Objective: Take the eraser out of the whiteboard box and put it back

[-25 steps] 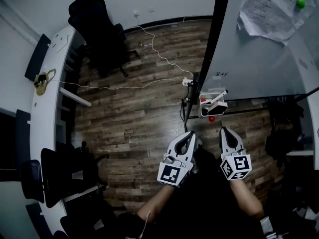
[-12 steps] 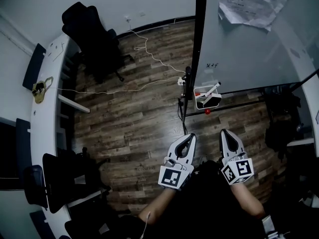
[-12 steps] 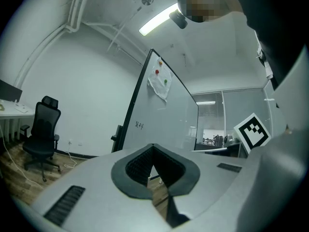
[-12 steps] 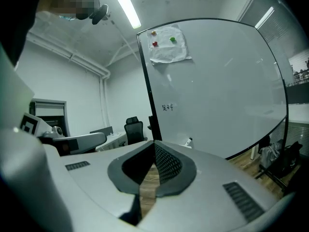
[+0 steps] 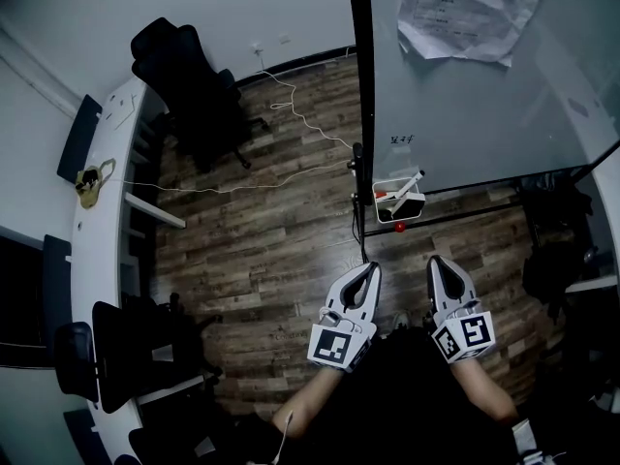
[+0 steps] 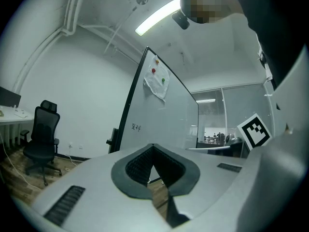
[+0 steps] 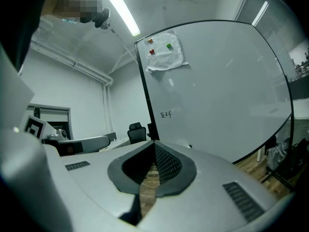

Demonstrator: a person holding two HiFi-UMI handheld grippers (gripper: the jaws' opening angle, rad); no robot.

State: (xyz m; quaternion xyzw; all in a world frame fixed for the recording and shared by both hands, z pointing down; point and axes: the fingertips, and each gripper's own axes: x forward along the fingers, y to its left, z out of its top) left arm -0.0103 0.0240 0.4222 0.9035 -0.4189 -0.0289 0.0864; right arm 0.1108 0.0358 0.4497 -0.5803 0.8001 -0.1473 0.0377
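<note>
At the lower left corner of the whiteboard point(image 5: 484, 95), above the wooden floor point(image 5: 262, 240), hangs the white whiteboard box point(image 5: 387, 213). Inside it I see a marker point(image 5: 414, 181) lying slantwise and, beside it, a dark block that I take for the eraser point(image 5: 413, 206) — it is too small to be sure. An eraser in the box would suit one that is yet to come out as well as one already put back, and I can't tell which this is.

My left gripper point(image 5: 369, 267) and right gripper point(image 5: 435, 261) both point level and hang well short of the box. Each has its fingers pressed together at the tips with nothing between them.

In the head view the box sits at about 1 o'clock from the left gripper and about 11 o'clock from the right. It lies almost dead ahead between the two, neither plainly nearer. Its long side runs roughly 9 to 3 along the board's bottom edge — any reach into it, I judge, has to come over the open top rather than head-on.
</note>
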